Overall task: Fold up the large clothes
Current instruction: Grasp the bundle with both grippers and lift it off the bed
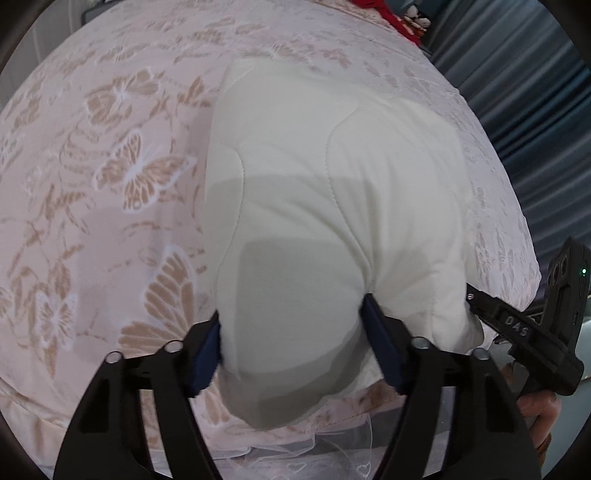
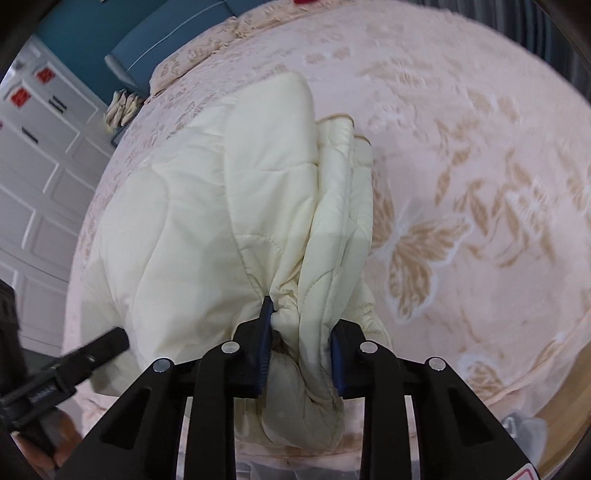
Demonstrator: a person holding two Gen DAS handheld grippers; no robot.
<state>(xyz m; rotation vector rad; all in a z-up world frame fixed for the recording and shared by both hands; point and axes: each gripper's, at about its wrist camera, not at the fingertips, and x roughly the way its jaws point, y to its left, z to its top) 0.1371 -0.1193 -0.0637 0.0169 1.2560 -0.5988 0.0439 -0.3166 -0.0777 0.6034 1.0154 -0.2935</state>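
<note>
A cream quilted jacket (image 1: pixel 332 177) lies folded on a pink butterfly bedspread (image 1: pixel 110 166), close to the bed's near edge. My left gripper (image 1: pixel 291 310) straddles the jacket's puffy near end, and both blue pads press into the fabric. The right gripper (image 1: pixel 517 325) enters that view from the right, at the jacket's right corner. In the right wrist view the jacket (image 2: pixel 207 221) runs away from me, its layered edges stacked on the right. My right gripper (image 2: pixel 300 317) is shut on a bunched fold of those edges. The left gripper (image 2: pixel 74 362) shows at the lower left.
The bedspread (image 2: pixel 480 184) spreads wide on either side of the jacket. A red item (image 1: pixel 400 22) lies at the far end of the bed. Grey-blue curtains (image 1: pixel 517 92) hang on the right. White panelled cabinets (image 2: pixel 40 166) stand beyond the bed's left side.
</note>
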